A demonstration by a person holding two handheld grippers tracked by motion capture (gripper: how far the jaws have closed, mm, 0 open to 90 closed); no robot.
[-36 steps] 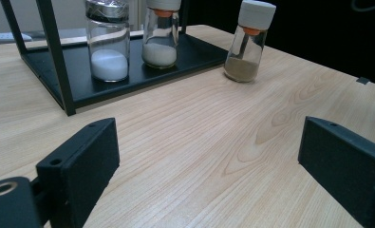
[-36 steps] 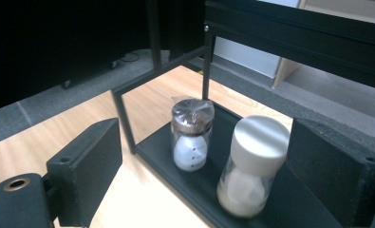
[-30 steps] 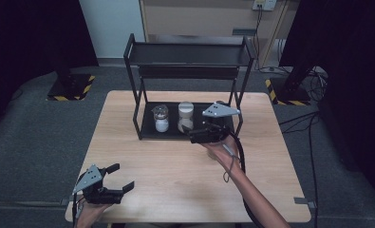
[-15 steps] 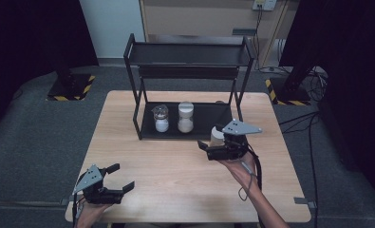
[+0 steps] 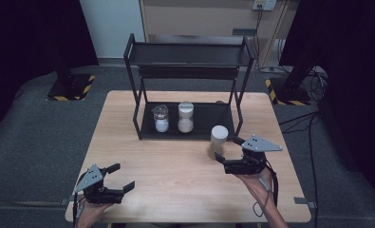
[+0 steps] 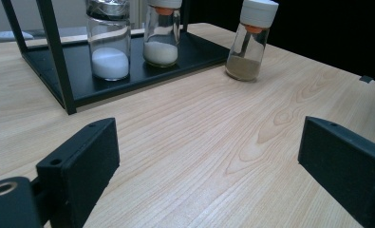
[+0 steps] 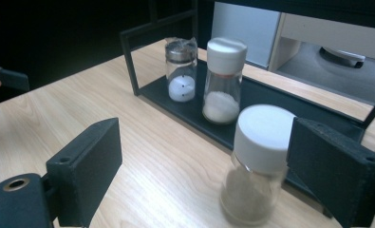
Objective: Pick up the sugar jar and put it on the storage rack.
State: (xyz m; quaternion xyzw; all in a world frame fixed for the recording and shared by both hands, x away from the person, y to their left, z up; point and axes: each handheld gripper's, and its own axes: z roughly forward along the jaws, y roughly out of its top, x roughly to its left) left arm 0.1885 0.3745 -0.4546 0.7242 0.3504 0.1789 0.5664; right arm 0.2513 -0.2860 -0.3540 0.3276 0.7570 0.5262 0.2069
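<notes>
A glass jar of brownish powder with a white lid [image 5: 218,138] [image 6: 249,42] [image 7: 257,166] stands on the wooden table just in front of the right end of a black rack [image 5: 187,52]. My right gripper [image 5: 227,148] [image 7: 204,166] is open just behind the jar; in the right gripper view the jar sits toward the right-hand jaw, and I cannot tell whether they touch. On the rack's lower shelf stand a metal-lidded shaker of white powder [image 5: 161,118] [image 7: 181,69] and a white-lidded jar [image 5: 185,117] [image 7: 223,80]. My left gripper [image 5: 122,176] [image 6: 204,161] rests open at the near left, holding nothing.
The rack's upper shelf [image 5: 190,59] is bare and its uprights [image 5: 135,114] frame the lower shelf. The wooden table [image 5: 175,161] has bare surface between the two grippers. Grey floor and dark stands surround the table.
My right gripper has pulled back from the rack's lower shelf toward the near right. The brown-powder jar came out with it and now stands on the table. The left gripper has not moved.
</notes>
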